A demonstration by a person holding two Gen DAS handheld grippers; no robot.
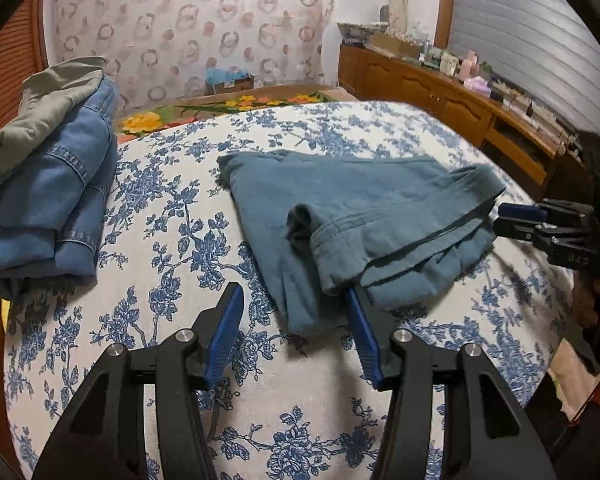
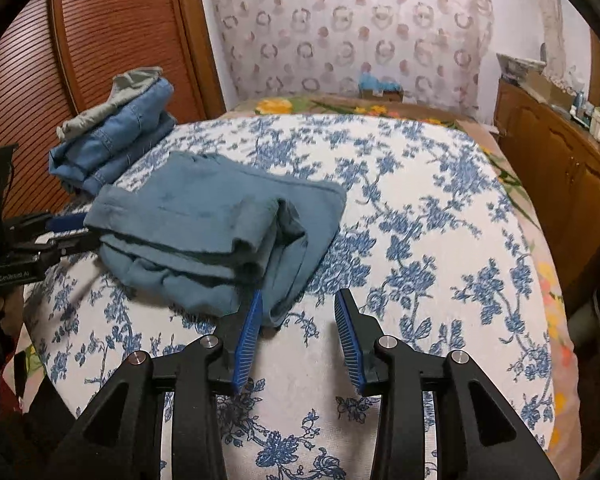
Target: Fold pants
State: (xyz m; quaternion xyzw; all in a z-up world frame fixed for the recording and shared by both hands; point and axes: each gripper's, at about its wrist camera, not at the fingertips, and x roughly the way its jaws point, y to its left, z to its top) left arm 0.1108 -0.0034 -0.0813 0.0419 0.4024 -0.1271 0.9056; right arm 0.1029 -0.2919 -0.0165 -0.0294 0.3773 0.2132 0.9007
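Observation:
Teal-blue pants (image 1: 364, 220) lie folded into a thick bundle on the blue-flowered bed cover (image 1: 180, 240); they also show in the right wrist view (image 2: 204, 236). My left gripper (image 1: 294, 304) is open and empty at the bundle's near edge, its right fingertip touching the cloth. My right gripper (image 2: 298, 300) is open and empty, its left fingertip at the bundle's near corner. Each gripper shows in the other's view, at the bundle's side: the right one (image 1: 540, 224) and the left one (image 2: 56, 232).
A stack of folded blue jeans (image 1: 56, 208) with a grey-green garment (image 1: 48, 100) on top lies at the bed's far left, also in the right wrist view (image 2: 116, 140). A wooden sideboard (image 1: 440, 92) with clutter runs along the right. A wooden louvred door (image 2: 112, 32) stands at left.

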